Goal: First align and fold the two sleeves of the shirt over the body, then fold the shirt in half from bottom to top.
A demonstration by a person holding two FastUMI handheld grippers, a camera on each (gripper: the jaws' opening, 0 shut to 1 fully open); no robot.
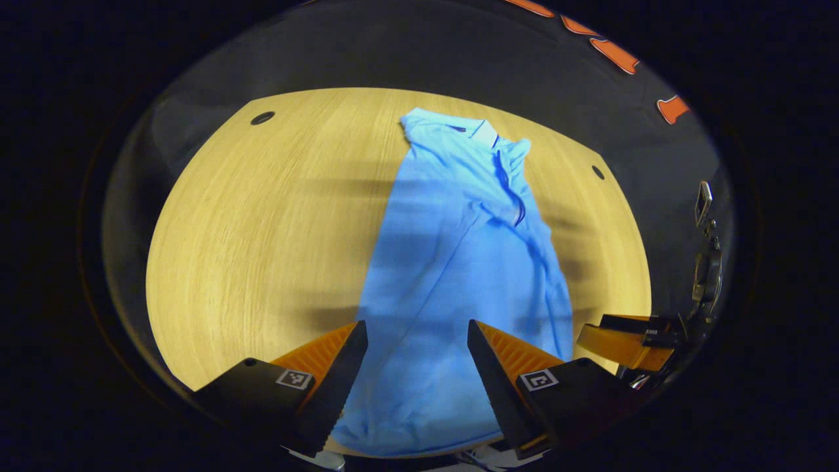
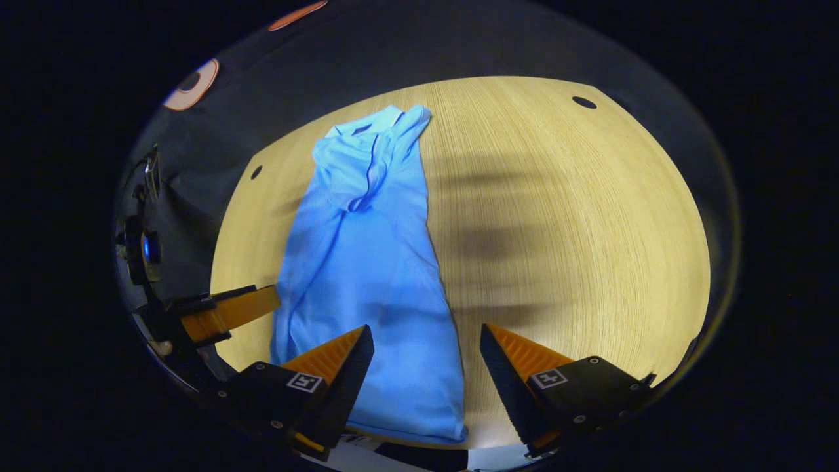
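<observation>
Left tool: jaws spread, nothing between the fingers, poised over the near hem area of the shirt. No visible contact with the cloth. Left gripper view also catches the right tool at lower right, just beside the shirt's edge near the hem.

Right tool: jaws spread, holding nothing, over the hem corner of the shirt. Its one finger sits above cloth, the other above bare wood. Right gripper view shows the left tool at lower left, at the shirt's other side edge.

Both tools point along the shirt toward the collar, side by side at the hem end.

Writing: each finger block carries a small square black-and-white marker; no readable text on them. Can't make out any label on the shirt.

Shirt: blue polo, lying lengthwise on the worktop, collar at the far end, hem near the tools. It looks narrowed, with sleeves folded in over the body; diagonal crease across the chest.

Worktop: light wood grain, dark round holes near the far corners, soft banded shadows across it. Dark booth wall behind.
</observation>
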